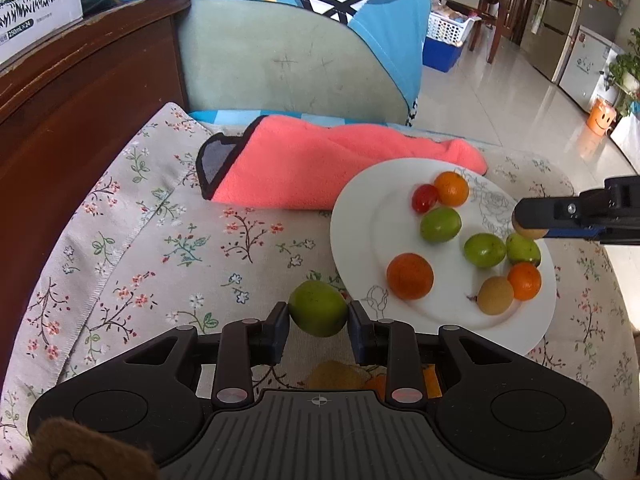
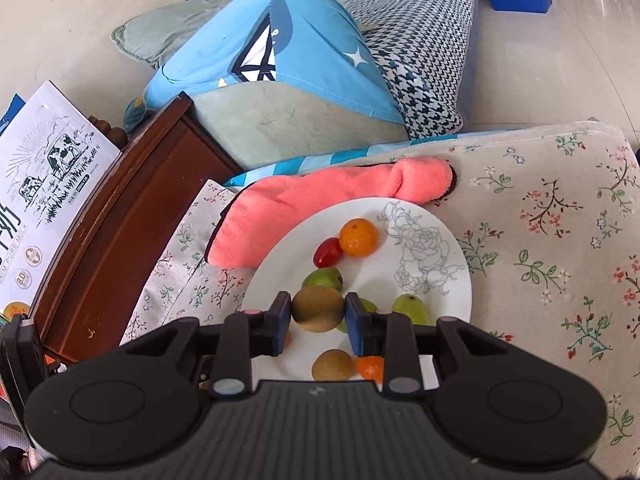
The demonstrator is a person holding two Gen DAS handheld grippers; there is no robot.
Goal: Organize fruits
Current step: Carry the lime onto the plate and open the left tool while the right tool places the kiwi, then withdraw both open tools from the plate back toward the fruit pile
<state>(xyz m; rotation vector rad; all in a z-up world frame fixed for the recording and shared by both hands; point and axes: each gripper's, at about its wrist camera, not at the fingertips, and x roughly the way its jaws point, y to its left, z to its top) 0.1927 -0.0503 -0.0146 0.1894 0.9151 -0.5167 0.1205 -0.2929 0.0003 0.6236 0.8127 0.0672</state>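
- While both tools hover near the plate (image 1: 352, 216), the left hand-held gripper (image 1: 318, 314) has its pads against a green fruit (image 1: 318, 308), held just off the plate's near rim over the floral cloth (image 1: 120, 240).
- Right hand-held gripper (image 2: 318, 310) is clamped on a brown fruit (image 2: 318, 308) above the plate's middle; from the left wrist view it enters over the far rim.
- On the plate: oranges, green fruits, one brown fruit (image 2: 333, 365), a red tomato (image 2: 328, 251), loosely scattered.
- Risk, as I judge it: round fruit set down among the others may roll or knock a neighbour off; the plate looks to sit on soft cloth and could tip under a push on its rim.
- Room: bare plate near the rose print; the pink towel (image 1: 320, 168) touches the far rim; open cloth to the left.
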